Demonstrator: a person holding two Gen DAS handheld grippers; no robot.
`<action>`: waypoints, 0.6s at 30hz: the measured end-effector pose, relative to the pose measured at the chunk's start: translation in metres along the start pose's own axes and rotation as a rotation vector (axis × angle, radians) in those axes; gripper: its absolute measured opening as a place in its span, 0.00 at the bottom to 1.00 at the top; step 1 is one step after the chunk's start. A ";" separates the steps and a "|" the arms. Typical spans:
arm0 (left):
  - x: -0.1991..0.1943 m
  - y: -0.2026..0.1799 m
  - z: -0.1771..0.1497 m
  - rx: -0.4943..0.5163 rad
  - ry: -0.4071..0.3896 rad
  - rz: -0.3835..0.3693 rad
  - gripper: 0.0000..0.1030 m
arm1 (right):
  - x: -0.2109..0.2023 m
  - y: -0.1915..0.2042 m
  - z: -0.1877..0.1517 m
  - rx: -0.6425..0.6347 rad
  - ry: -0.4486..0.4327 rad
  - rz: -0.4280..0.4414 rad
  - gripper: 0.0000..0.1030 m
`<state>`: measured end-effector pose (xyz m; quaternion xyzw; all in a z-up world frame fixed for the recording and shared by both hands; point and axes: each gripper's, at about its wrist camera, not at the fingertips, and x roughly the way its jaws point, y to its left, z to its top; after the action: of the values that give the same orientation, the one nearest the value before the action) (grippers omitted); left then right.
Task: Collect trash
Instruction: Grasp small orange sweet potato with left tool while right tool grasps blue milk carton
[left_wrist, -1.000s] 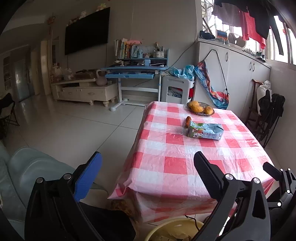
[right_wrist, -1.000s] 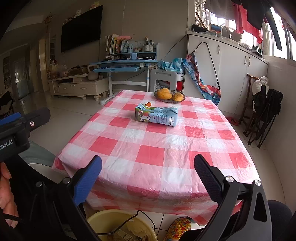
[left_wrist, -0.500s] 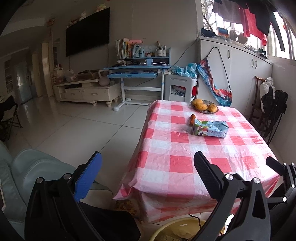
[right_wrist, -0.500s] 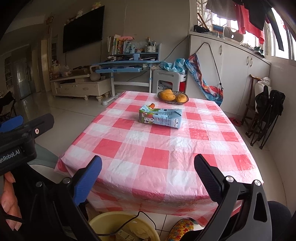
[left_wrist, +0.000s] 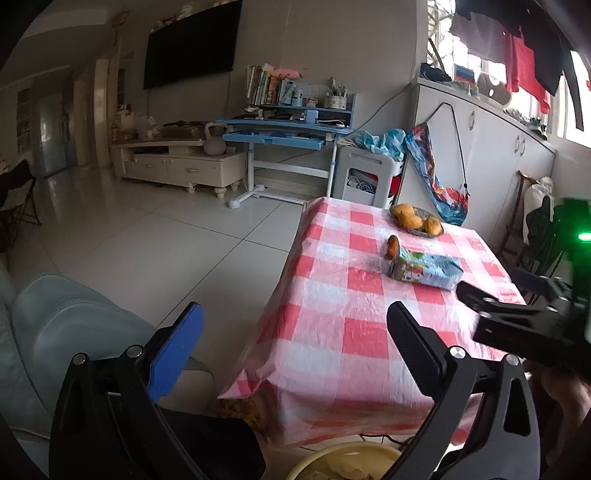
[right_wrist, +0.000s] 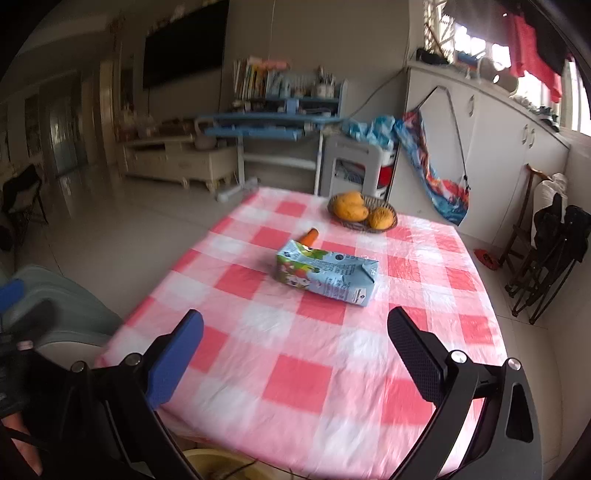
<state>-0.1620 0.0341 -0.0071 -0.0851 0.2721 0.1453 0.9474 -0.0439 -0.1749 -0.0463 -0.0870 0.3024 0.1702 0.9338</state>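
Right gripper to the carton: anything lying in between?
Nothing: only bare checked tablecloth lies between the right gripper and the carton, per the right wrist view.

Daylight comes in from the window (left_wrist: 576, 110) on the right, and it glares white there. The far left of the room is dim. Both pictures bend at the edges, with black corners. The right wrist view is blurry, most of all on the near desk (right_wrist: 295, 387). A green light (left_wrist: 583, 236) glows in the left wrist view.
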 end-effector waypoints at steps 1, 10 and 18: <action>0.003 0.001 0.003 -0.004 0.004 0.001 0.93 | 0.013 -0.003 0.004 -0.008 0.021 0.004 0.93; 0.040 -0.005 0.034 0.023 0.064 -0.020 0.93 | 0.102 -0.004 0.037 -0.169 0.141 0.060 0.92; 0.091 -0.014 0.081 0.059 0.104 -0.042 0.93 | 0.172 -0.022 0.035 -0.385 0.306 0.132 0.92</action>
<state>-0.0440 0.0608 0.0128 -0.0702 0.3234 0.1126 0.9369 0.1135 -0.1401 -0.1187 -0.2679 0.4071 0.2703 0.8303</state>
